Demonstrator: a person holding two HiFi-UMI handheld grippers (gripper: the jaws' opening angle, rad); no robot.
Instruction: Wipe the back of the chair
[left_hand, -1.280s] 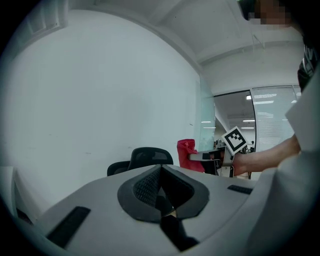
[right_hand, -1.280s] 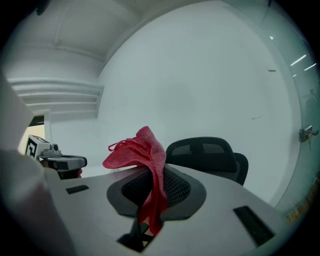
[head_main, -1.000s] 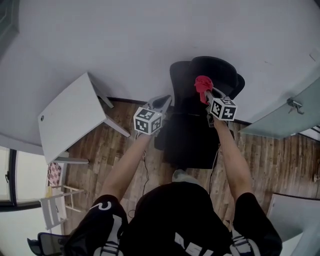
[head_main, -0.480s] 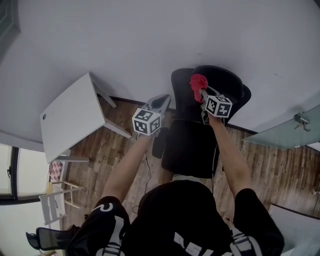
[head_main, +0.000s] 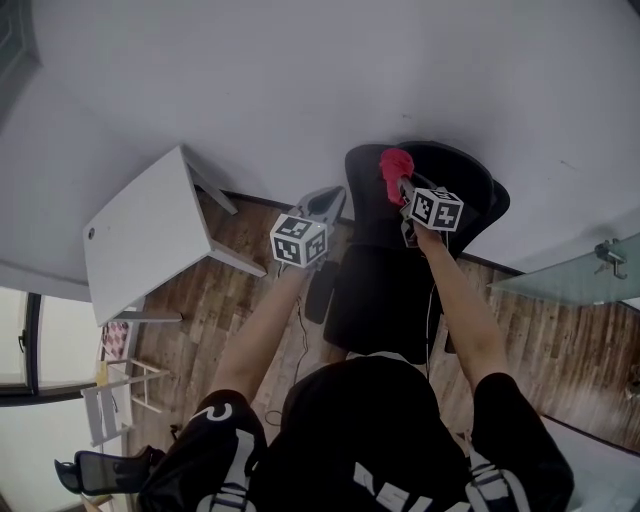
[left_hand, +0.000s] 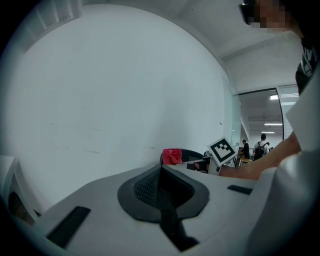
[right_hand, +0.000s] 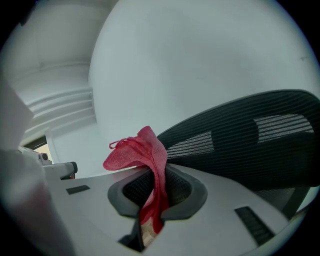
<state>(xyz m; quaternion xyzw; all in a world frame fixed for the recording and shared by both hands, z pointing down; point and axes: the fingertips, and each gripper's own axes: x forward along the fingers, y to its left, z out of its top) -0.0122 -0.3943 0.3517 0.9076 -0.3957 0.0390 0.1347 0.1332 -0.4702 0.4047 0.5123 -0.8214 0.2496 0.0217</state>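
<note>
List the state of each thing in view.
left gripper: shut, empty
right gripper: shut on red woven cloth
black mesh office chair: upright, unoccupied
red woven cloth: bunched, pinched between jaws, beside chair's top edge
white rectangular table: standing on its legs

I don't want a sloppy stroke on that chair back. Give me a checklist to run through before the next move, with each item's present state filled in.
1. Grip: the red cloth is clamped in the right tongs: ok, the jaws are shut on it.
2. Working end: enough cloth sticks out past the tips: ok, a bunch shows beyond them.
3. Contact: the cloth touches the chair back: cannot tell; it sits by the upper edge.
4. Clear path: the left tongs are out of the way: ok, they are shut, empty and held off to the left in the head view.
5. Steadiness: the chair back is braced: cannot tell; nothing is seen holding it.
</note>
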